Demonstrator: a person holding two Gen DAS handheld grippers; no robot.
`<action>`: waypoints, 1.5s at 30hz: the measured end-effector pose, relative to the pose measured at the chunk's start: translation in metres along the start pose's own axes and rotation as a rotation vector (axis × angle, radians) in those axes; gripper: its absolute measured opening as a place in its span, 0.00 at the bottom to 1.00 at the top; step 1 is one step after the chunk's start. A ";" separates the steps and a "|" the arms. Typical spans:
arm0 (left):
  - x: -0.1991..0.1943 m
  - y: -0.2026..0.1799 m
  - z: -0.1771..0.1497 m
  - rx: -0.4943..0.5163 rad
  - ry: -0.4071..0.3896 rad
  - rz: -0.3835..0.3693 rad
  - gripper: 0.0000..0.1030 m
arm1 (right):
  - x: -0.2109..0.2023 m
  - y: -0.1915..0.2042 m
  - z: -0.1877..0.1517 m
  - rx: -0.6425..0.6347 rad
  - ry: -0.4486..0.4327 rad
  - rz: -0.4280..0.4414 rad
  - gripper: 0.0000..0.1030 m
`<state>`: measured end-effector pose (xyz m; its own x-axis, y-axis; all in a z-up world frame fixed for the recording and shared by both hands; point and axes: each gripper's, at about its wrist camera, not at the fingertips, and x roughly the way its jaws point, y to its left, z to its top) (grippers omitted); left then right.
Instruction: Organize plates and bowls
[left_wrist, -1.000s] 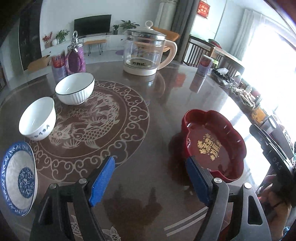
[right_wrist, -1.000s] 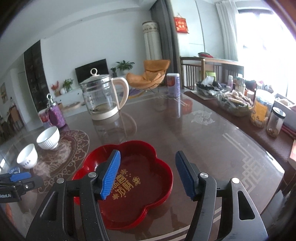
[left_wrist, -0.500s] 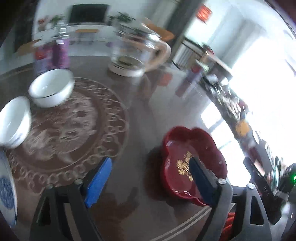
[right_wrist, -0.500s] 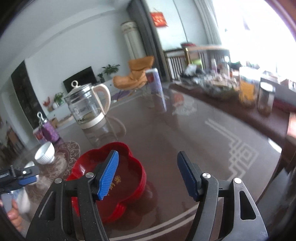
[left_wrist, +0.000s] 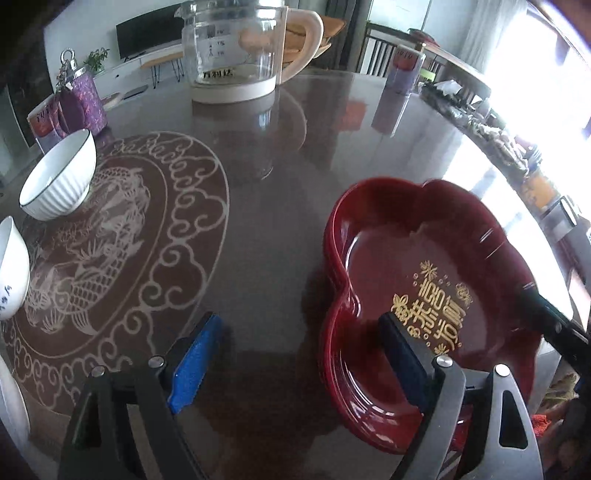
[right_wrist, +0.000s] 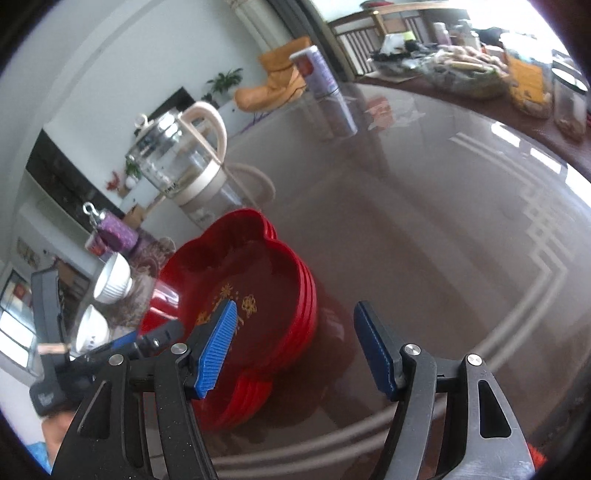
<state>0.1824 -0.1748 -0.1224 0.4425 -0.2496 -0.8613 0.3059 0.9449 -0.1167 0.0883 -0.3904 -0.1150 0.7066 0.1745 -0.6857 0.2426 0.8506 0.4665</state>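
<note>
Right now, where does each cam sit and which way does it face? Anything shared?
Left wrist: on the left gripper, angled down at the table; jaws open, one finger over the red plates, white bowl at left.
Right wrist: on the right gripper, tilted, jaws open astride the plates' near rim; left gripper shows at left.
Shared: plates, glass kettle, bowl.

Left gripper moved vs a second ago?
Yes. The left gripper has come in toward the red tray, which fills more of its view; one finger is now over the rim. Fingers just opened wider, nothing between them.
</note>
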 end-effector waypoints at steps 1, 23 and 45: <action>0.000 0.000 -0.001 -0.009 -0.005 -0.002 0.81 | 0.004 0.003 0.001 -0.012 0.011 0.000 0.67; -0.014 0.050 0.044 -0.119 -0.116 -0.131 0.24 | 0.047 0.067 0.031 -0.114 0.025 -0.034 0.30; -0.019 0.086 0.076 -0.125 -0.302 0.077 0.89 | 0.093 0.106 0.068 -0.260 -0.069 -0.107 0.68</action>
<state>0.2639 -0.1051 -0.0784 0.6957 -0.2100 -0.6870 0.1643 0.9775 -0.1324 0.2250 -0.3179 -0.0913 0.7319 0.0502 -0.6796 0.1463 0.9624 0.2288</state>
